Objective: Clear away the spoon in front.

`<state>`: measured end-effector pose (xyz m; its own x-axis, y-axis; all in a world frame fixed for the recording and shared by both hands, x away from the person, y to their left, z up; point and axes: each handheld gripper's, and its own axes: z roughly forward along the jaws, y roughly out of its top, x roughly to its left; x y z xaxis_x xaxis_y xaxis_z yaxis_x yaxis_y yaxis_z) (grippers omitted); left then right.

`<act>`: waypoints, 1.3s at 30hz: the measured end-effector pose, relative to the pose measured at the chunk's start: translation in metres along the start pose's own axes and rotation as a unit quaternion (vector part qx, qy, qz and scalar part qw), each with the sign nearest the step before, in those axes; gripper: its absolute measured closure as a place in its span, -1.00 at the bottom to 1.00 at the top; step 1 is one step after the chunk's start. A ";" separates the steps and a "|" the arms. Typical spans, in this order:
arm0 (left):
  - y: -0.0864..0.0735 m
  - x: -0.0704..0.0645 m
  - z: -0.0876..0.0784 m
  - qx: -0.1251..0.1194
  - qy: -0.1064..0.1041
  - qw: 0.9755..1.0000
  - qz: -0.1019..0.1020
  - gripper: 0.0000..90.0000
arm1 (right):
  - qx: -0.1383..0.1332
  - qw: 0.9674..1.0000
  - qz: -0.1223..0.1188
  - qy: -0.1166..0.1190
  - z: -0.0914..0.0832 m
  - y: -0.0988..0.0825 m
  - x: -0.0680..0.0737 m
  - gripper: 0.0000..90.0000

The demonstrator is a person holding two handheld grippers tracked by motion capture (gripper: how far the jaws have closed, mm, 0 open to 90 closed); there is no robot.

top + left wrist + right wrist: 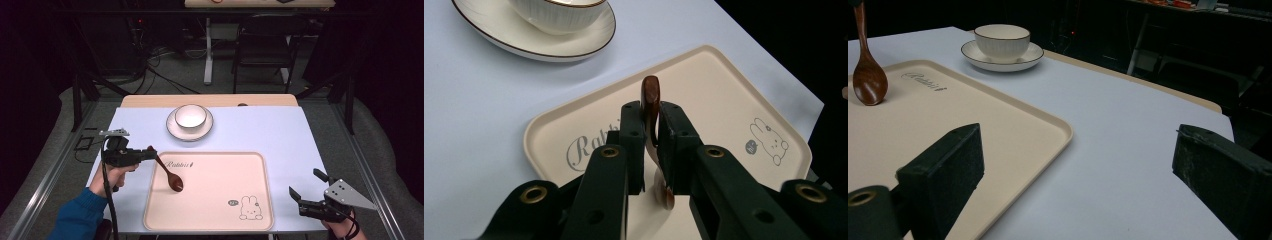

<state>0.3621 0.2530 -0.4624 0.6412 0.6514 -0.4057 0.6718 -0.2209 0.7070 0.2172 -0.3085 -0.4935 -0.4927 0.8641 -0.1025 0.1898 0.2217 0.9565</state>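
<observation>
My left gripper (151,154) is shut on the handle of a dark wooden spoon (174,183). The spoon slants down to the right, with its bowl end at the left part of the beige tray (220,175). I cannot tell whether it touches the tray or hangs just above it. In the left gripper view the spoon (650,92) stands edge-on between the jaws of my left gripper (651,125). My right gripper (305,183) rests open beyond the tray's right edge, near the table's front. In the right gripper view its jaws (1078,145) are wide apart, with nothing between them.
A white bowl (190,116) sits on a white saucer (172,127) at the back middle of the pale blue tabletop (270,130), beyond the tray. The tray carries a rabbit drawing (248,207) near its front right corner. A chair and desk legs stand behind the table.
</observation>
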 end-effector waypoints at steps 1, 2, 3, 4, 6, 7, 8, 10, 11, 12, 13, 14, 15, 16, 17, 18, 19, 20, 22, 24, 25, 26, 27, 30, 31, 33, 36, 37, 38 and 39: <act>0.000 0.001 0.001 -0.001 0.002 1.000 -0.002 0.80 | 0.000 1.000 0.000 0.000 0.000 0.000 0.000 -0.88; 0.000 0.003 0.002 -0.003 0.001 1.000 -0.003 0.79 | 0.000 1.000 0.000 0.000 0.000 0.000 0.000 -0.88; 0.000 0.004 0.003 -0.001 0.003 1.000 -0.004 0.79 | 0.000 1.000 0.001 -0.001 0.000 0.000 0.000 -0.88; 0.001 0.005 0.004 -0.001 0.006 1.000 -0.004 0.78 | 0.000 1.000 0.001 -0.001 0.000 0.000 0.000 -0.88; 0.001 0.008 0.007 0.000 0.009 1.000 -0.007 0.76 | 0.000 1.000 0.000 0.000 0.000 0.000 0.000 -0.88; 0.001 0.009 0.008 -0.001 0.010 1.000 -0.009 0.75 | 0.000 1.000 0.000 0.000 0.000 0.000 0.000 -0.88; 0.001 0.011 0.009 0.001 0.009 1.000 -0.010 0.74 | 0.000 1.000 0.000 0.000 0.000 0.000 0.000 -0.88; 0.001 0.013 0.011 0.003 0.013 1.000 -0.011 0.72 | 0.001 1.000 0.000 0.000 0.000 0.000 0.000 -0.88; 0.002 0.013 0.013 0.002 0.014 1.000 -0.012 0.72 | 0.000 1.000 0.000 0.000 0.000 0.000 0.000 -0.88; 0.002 0.014 0.014 0.003 0.016 1.000 -0.012 0.71 | 0.000 1.000 0.000 0.000 0.000 0.000 0.000 -0.88; 0.003 0.016 0.015 0.004 0.016 1.000 -0.015 0.71 | 0.000 1.000 0.000 0.000 0.000 0.000 0.000 -0.88; 0.003 0.017 0.017 0.003 0.016 1.000 -0.016 0.70 | 0.001 1.000 0.000 0.000 0.000 0.000 0.000 -0.88; 0.004 0.018 0.018 0.005 0.018 1.000 -0.015 0.70 | 0.001 1.000 0.000 -0.001 0.000 0.000 0.000 -0.88; 0.004 0.018 0.019 0.004 0.018 1.000 -0.017 0.69 | 0.001 1.000 0.001 -0.001 0.000 0.000 0.000 -0.88; 0.005 0.019 0.020 0.005 0.019 1.000 -0.017 0.69 | 0.000 1.000 0.001 -0.001 0.000 0.000 0.000 -0.88; 0.006 0.019 0.022 0.004 0.022 1.000 -0.016 0.69 | 0.000 1.000 0.001 -0.001 0.000 0.000 0.000 -0.88; 0.007 0.020 0.023 0.006 0.020 1.000 -0.016 0.69 | 0.001 1.000 0.001 -0.001 0.000 0.000 0.000 -0.88; 0.008 0.020 0.024 0.008 0.022 1.000 -0.015 0.68 | 0.001 1.000 0.001 -0.001 0.000 0.000 0.000 -0.88; 0.010 0.020 0.028 0.014 0.022 1.000 -0.013 0.68 | 0.001 1.000 0.001 0.000 0.000 0.000 0.000 -0.88; 0.013 0.021 0.032 0.020 0.021 1.000 -0.010 0.68 | 0.001 1.000 0.000 0.000 0.000 0.000 0.000 -0.88; 0.014 0.021 0.034 0.025 0.021 0.999 -0.010 0.67 | 0.001 1.000 0.000 0.000 0.000 0.000 0.000 -0.88; 0.015 0.022 0.036 0.028 0.021 0.999 -0.008 0.67 | 0.001 1.000 0.000 0.000 0.000 0.000 0.000 -0.88; 0.016 0.022 0.039 0.032 0.023 0.999 -0.010 0.67 | 0.001 1.000 0.000 0.000 0.000 0.000 0.000 -0.88; 0.017 0.023 0.045 0.042 0.031 0.999 -0.007 0.69 | 0.001 1.000 0.000 0.000 0.000 0.000 0.000 -0.88; 0.017 0.023 0.047 0.043 0.032 0.999 -0.007 0.68 | 0.000 1.000 0.000 0.000 0.000 0.000 0.000 -0.88; 0.016 0.023 0.050 0.048 0.033 0.998 -0.008 0.67 | 0.000 1.000 0.001 0.000 0.000 0.000 0.000 -0.88; 0.012 0.024 0.055 0.054 0.035 0.998 -0.013 0.66 | 0.001 1.000 -0.002 0.000 0.000 0.000 0.000 -0.88; 0.011 0.025 0.057 0.059 0.037 0.998 -0.012 0.65 | 0.000 1.000 -0.002 0.001 0.000 0.000 0.000 -0.88; 0.009 0.025 0.059 0.062 0.040 0.997 -0.012 0.64 | 0.000 1.000 -0.002 0.000 0.000 0.000 0.000 -0.88; 0.008 0.025 0.062 0.063 0.041 0.997 -0.014 0.63 | 0.001 1.000 -0.001 0.000 0.000 0.000 0.000 -0.88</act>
<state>0.4063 0.2226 -0.5023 0.5933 0.7140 -0.3717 0.7331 -0.2887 0.6157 0.2173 -0.3082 -0.4933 -0.4926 0.8638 -0.1056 0.1896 0.2249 0.9557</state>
